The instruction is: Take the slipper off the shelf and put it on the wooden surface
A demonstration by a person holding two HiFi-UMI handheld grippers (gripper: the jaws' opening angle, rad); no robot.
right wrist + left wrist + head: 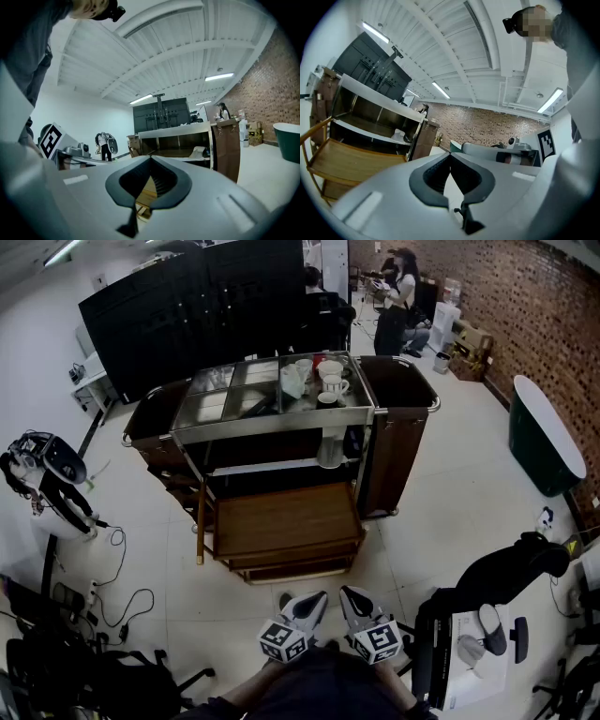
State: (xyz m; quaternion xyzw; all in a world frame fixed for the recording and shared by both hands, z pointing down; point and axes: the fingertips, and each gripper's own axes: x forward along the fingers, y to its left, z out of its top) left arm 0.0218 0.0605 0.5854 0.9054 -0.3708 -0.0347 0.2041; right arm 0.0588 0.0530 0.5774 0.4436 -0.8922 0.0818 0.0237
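A white slipper (pixel 330 452) lies on the middle shelf of a service cart, at its right end. It also shows small in the left gripper view (pixel 399 136) and the right gripper view (pixel 199 152). Below and in front of it is the wooden surface (pixel 281 521), a low brown platform, also seen as wooden surface (pixel 351 157). Both grippers hang low near my body, well short of the cart. The left gripper (pixel 311 602) is shut with nothing in it, jaws meeting at the tip (pixel 450 154). The right gripper (pixel 352 597) is shut and empty too (pixel 151 159).
The cart top (pixel 272 399) carries cups and cloths at its right end, with dark bags on both sides. Another pair of slippers (pixel 486 634) lies on a white board at the lower right. A green tub (pixel 544 442) stands right; cables (pixel 122 601) trail left. People stand far back.
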